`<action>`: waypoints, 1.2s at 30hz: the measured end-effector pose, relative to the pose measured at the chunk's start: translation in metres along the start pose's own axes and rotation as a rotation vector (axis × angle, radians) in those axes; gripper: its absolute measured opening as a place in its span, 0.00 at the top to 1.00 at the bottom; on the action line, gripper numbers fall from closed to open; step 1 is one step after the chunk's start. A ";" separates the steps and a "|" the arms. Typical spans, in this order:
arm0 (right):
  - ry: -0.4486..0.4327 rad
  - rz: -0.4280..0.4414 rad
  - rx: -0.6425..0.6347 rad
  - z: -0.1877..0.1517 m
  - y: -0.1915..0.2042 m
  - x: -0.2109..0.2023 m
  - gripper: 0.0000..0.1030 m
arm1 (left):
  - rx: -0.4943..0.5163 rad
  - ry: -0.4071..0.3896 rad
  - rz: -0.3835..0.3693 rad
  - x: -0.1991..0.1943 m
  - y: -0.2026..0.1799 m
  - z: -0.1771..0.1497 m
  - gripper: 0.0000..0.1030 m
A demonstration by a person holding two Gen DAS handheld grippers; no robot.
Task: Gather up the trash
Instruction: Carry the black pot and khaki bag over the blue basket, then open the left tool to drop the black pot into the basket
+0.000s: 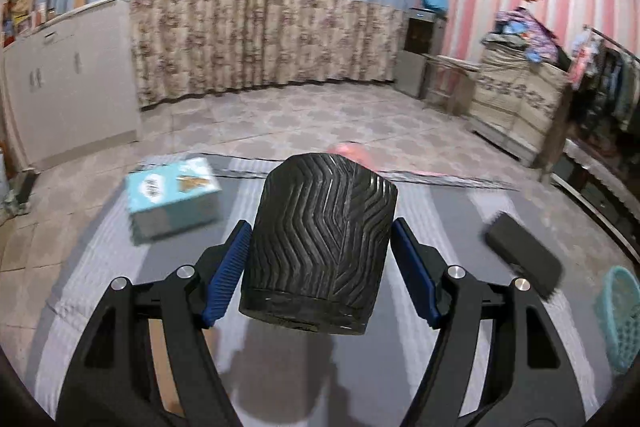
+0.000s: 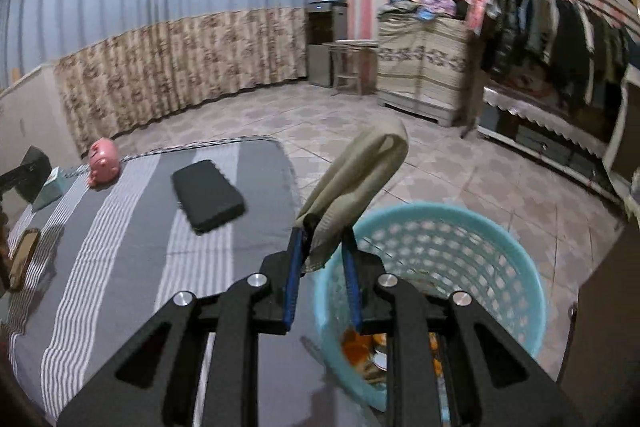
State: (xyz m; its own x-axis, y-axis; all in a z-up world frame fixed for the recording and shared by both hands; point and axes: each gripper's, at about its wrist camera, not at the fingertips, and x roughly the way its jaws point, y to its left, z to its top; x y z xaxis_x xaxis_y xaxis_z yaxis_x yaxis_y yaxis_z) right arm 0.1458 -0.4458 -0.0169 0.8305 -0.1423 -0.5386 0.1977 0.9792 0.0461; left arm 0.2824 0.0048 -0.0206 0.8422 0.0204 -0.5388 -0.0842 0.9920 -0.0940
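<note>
Beside the striped bed, a turquoise basket (image 2: 472, 251) stands on the tiled floor, and orange and pale scraps are already seen at its bottom, so part of the collecting is judged done. Just above the basket's near rim, a beige folded wrapper (image 2: 356, 179) is held clamped in the right gripper (image 2: 323, 239), its jaws drawn close on the wrapper's lower end. The wrapper's long axis runs from the jaws up and away to the right, its free end pointing over the basket toward the far floor; release into the basket appears to be what is left for it.

Left of the basket, over the bed, a black ribbed cup (image 1: 320, 247) sits between the blue pads of the left gripper (image 1: 320, 263); the jaws stand wide, and whether they actually press the cup cannot be told. The cup's axis points away from the camera and slightly upward, base nearest. A black case (image 2: 208, 195), a blue box (image 1: 172, 199) and a pink toy (image 2: 103, 161) lie on the bed, farther from the basket.
</note>
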 end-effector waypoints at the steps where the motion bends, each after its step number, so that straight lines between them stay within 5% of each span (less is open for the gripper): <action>1: -0.002 -0.008 0.013 -0.003 -0.004 0.000 0.80 | 0.017 -0.001 -0.013 -0.005 -0.012 -0.003 0.32; 13: -0.041 -0.098 0.109 -0.014 -0.068 -0.001 0.80 | 0.136 0.022 -0.184 -0.042 -0.137 -0.048 0.32; 36: -0.002 -0.099 0.223 -0.025 -0.124 0.005 0.80 | 0.342 0.029 -0.387 -0.078 -0.287 -0.097 0.32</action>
State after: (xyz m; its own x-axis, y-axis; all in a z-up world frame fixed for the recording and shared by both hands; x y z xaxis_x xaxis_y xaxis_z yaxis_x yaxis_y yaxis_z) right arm 0.1123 -0.5639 -0.0468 0.8022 -0.2363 -0.5483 0.3879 0.9044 0.1779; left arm 0.1893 -0.2935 -0.0325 0.7617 -0.3551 -0.5420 0.4141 0.9101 -0.0143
